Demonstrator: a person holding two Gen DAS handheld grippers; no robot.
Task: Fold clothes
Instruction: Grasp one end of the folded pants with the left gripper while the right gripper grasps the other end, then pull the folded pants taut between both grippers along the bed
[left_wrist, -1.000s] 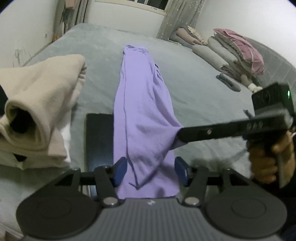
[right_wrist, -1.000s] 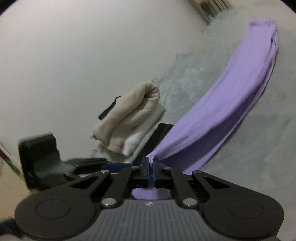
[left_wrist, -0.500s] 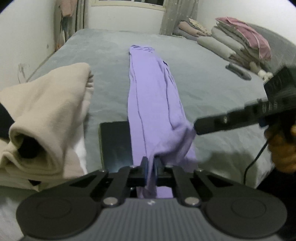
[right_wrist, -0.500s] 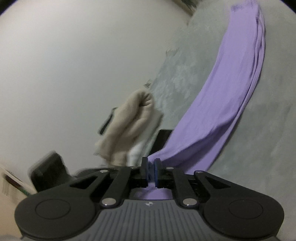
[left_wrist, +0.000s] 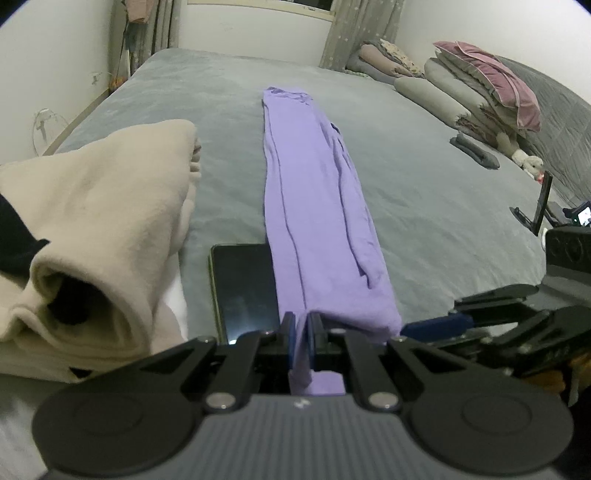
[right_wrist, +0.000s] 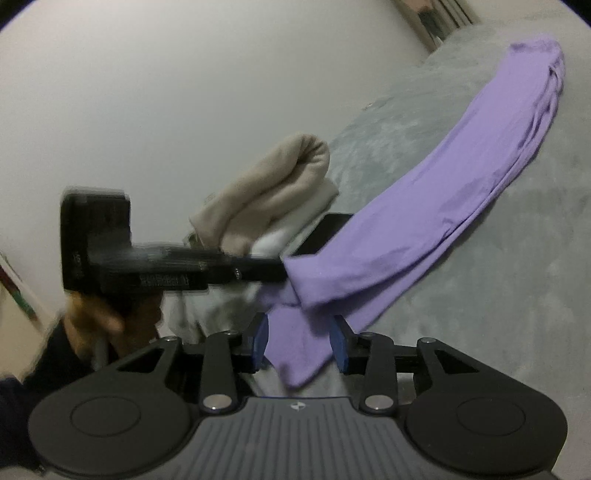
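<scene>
- Purple garment (left_wrist: 314, 206) lies as a long narrow strip on the grey bed (left_wrist: 424, 177), running from 12 o'clock down to 6 o'clock in the left wrist view; extra layers show along its right edge, so it reads as folded lengthwise.
- Left gripper (left_wrist: 302, 341): jaws closed to a thin slit, with the near hem of the strip pinched between the blue pads. Likely reason: holding the end gives control for folding it across its length.
- Right gripper (right_wrist: 301, 345): jaws wide apart, holding nothing; the purple corner hangs loose between them. In the left view it sits at 4 o'clock, just beside the hem.
- Judgement: the strip fits a lengthwise fold already made. Whether the right is about to take the hem's other corner or is leaving it, one moment cannot settle.
- Dark phone (left_wrist: 245, 291) lies flat at 7 o'clock, its right edge tucked under the strip; lifting the hem could drag it.
- Beige folded garment (left_wrist: 99, 229) sits at 9 o'clock, clear of the purple strip, perhaps a finished pile.
- Pillows and bedding (left_wrist: 476, 77) stacked at 2 o'clock, well apart.
</scene>
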